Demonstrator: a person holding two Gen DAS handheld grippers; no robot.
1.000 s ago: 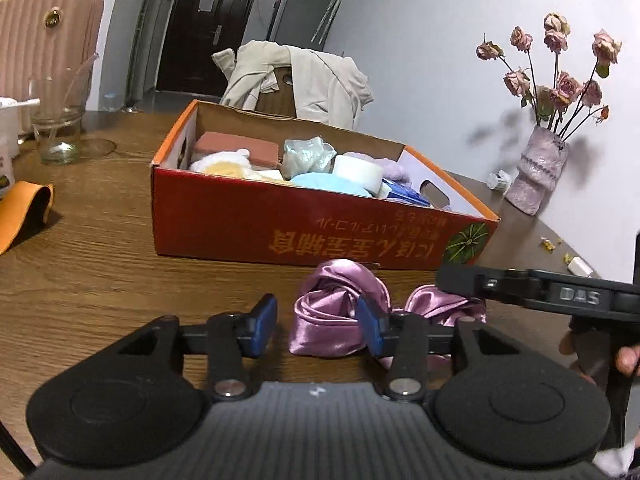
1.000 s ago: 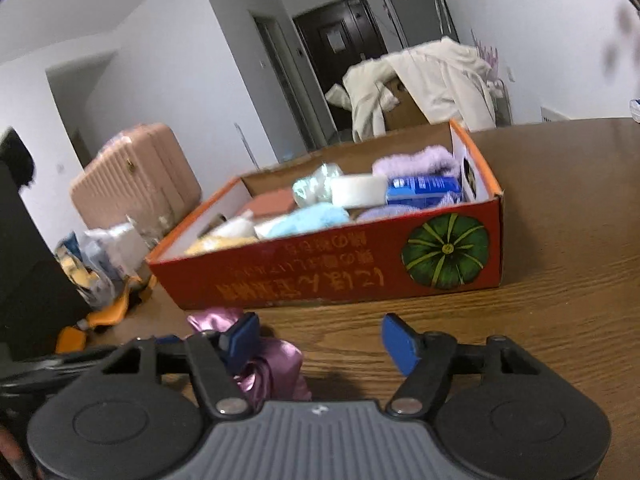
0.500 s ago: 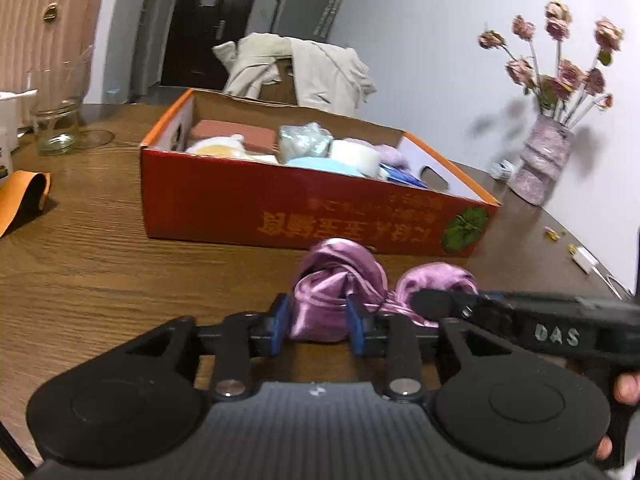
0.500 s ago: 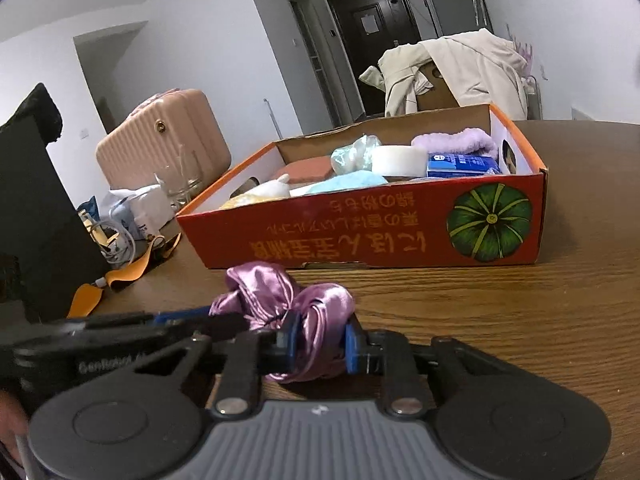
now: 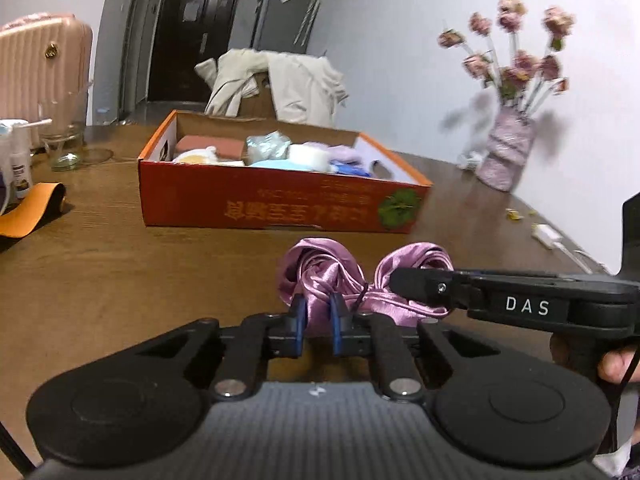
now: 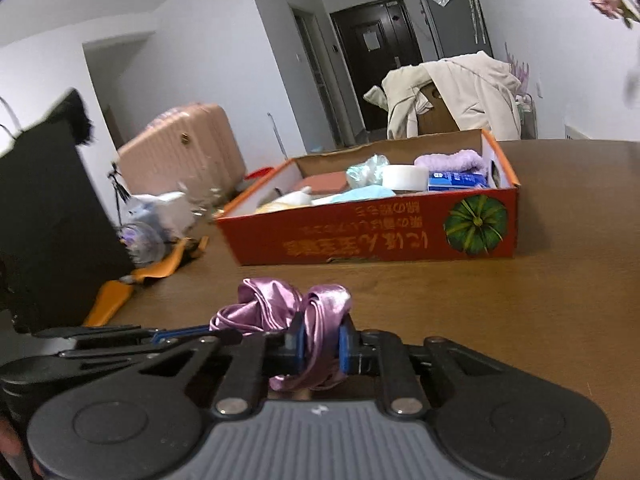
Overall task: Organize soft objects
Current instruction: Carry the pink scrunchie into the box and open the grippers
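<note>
Wooden table [image 5: 120, 272]: red box [image 5: 280, 204] at 12 o'clock already part-filled with soft items; purple satin cloth [image 5: 320, 276] outstanding, pinched by left gripper [image 5: 319, 322] and right gripper [image 6: 322, 344], not yet boxed.

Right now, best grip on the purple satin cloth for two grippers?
One bunched lobe each, from the near side, low. The purple satin cloth forms two rolled humps side by side. Left gripper is shut on the left hump, right gripper on the right; both just closed.
</note>
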